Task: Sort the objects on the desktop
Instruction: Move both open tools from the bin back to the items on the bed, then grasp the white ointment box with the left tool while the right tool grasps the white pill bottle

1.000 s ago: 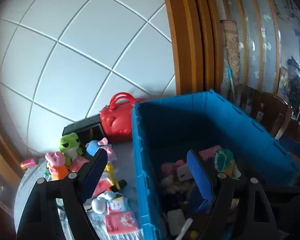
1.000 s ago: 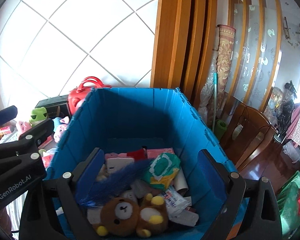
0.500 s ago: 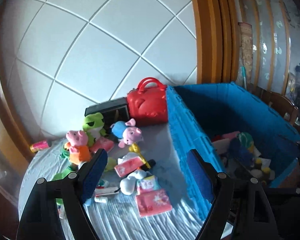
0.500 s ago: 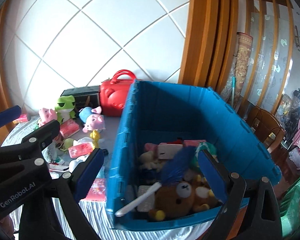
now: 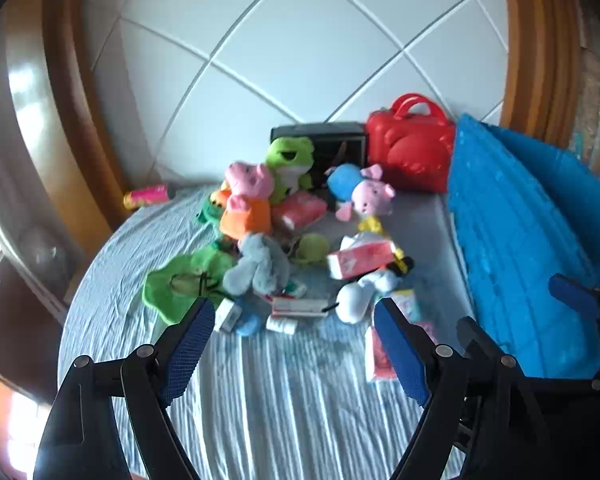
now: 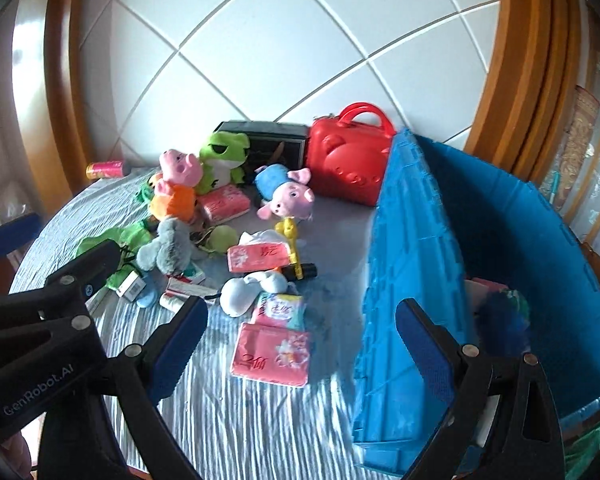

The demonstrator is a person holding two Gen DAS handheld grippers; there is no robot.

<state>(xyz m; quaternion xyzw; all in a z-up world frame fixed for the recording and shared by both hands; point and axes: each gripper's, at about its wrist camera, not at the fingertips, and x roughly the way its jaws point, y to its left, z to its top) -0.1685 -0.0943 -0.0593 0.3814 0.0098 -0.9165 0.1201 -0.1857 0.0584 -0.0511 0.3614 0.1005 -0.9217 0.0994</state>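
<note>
Left wrist view: left gripper [image 5: 294, 340] fingers spread wide, holding nothing, above toys and packets [image 5: 300, 240] heaped on the striped worktop [image 5: 280, 400]. Right wrist view: right gripper [image 6: 300, 336] likewise wide and empty, straddling the blue crate [image 6: 416, 280] wall, some items already inside, apparently for sorting.

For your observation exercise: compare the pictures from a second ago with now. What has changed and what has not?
Both views swung from over the blue crate toward the toy pile on the striped cloth. The left hand-held gripper and right hand-held gripper stayed open and empty. The toys did not move.
</note>
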